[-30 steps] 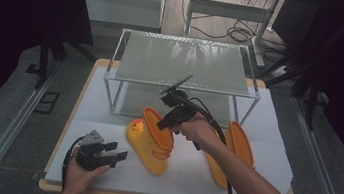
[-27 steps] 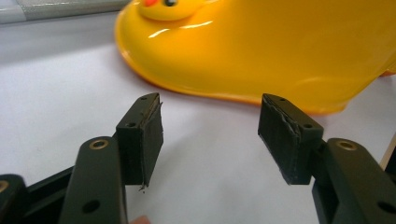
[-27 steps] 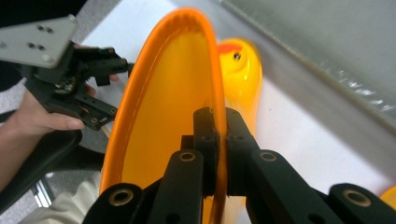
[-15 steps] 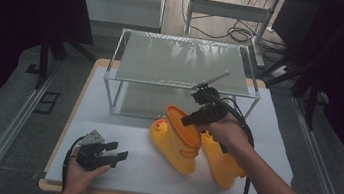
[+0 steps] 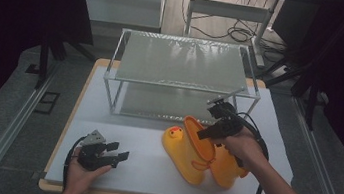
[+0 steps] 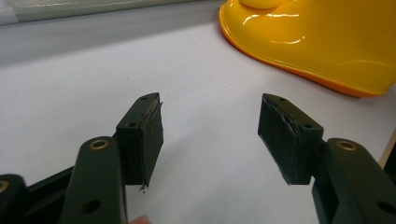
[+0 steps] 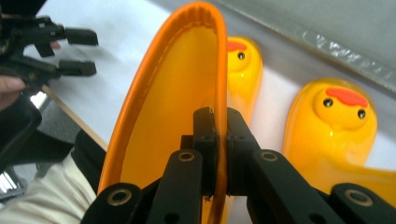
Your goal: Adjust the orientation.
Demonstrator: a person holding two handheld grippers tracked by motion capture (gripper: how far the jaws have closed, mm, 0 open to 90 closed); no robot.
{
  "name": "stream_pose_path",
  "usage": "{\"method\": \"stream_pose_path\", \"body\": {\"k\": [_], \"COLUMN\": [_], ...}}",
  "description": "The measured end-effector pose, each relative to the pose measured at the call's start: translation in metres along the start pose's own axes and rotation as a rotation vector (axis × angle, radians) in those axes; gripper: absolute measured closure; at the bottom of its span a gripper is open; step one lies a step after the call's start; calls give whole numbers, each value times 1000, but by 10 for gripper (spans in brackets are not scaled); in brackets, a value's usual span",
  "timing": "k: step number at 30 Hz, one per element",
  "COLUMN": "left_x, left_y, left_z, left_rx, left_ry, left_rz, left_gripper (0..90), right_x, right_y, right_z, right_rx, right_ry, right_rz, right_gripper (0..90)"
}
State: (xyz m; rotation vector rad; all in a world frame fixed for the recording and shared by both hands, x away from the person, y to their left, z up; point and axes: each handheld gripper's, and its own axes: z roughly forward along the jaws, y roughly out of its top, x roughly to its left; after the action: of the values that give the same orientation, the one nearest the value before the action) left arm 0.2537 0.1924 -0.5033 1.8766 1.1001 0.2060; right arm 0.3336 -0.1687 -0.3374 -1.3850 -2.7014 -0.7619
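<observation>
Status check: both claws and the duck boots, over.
Right claw shut on left boot's rim. Left claw open, idle on table. Second boot alongside. Rack behind, nothing blocking.

lab | black curtains (image 5: 26, 2) | floor cables (image 5: 229, 31) | metal rails (image 5: 10, 126)

My high view looked down and forward over the whole white table (image 5: 121, 120), while both gripper views sat close along their jaws, sharing the yellow duck boot (image 7: 163, 121) with it.
</observation>
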Motion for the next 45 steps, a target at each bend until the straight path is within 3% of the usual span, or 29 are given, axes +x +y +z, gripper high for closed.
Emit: {"method": "stream_pose_path", "body": {"k": [2, 4, 5, 9, 10, 17, 21, 24, 28, 34, 38, 45], "left_x": [0, 0, -1, -1, -1, -1, -2, -2, -3, -4, -4, -4], "left_y": [0, 0, 0, 0, 0, 0, 0, 0, 0, -1, -1, -1], "left_z": [0, 1, 1, 1, 1, 1, 3, 4, 4, 6, 7, 7], "left_rx": [1, 4, 6, 3, 2, 6, 8, 9, 14, 21, 24, 23], "left_ry": [-1, -2, -2, -3, -3, -2, -2, -2, 2, 5, 5, 6], "left_rz": [2, 2, 0, 3, 1, 5, 4, 5, 9, 8, 11, 13], "left_gripper": [401, 401, 401, 400, 400, 400, 400, 401, 400, 400, 400, 400], "right_x": [-1, -2, -2, -3, -3, -19, -38, -58, -90, -131, -146, -161], "right_y": [-1, 0, 0, 3, 3, -7, -25, -41, -65, -97, -109, -123], "right_z": [-1, -8, -8, -25, -25, -67, -86, -89, -81, -54, -32, 24], "right_rx": [3, -30, -30, -116, -116, -256, -322, -343, -359, -359, -341, -250], "right_ry": [-2, -13, -13, -3, -3, 26, 15, -1, -8, 10, 10, 9], "right_rz": [-4, -13, -13, -14, -14, 12, 50, 81, 137, 204, 219, 231], "right_gripper": [784, 633, 633, 549, 549, 579, 653, 709, 755, 791, 803, 831]}}
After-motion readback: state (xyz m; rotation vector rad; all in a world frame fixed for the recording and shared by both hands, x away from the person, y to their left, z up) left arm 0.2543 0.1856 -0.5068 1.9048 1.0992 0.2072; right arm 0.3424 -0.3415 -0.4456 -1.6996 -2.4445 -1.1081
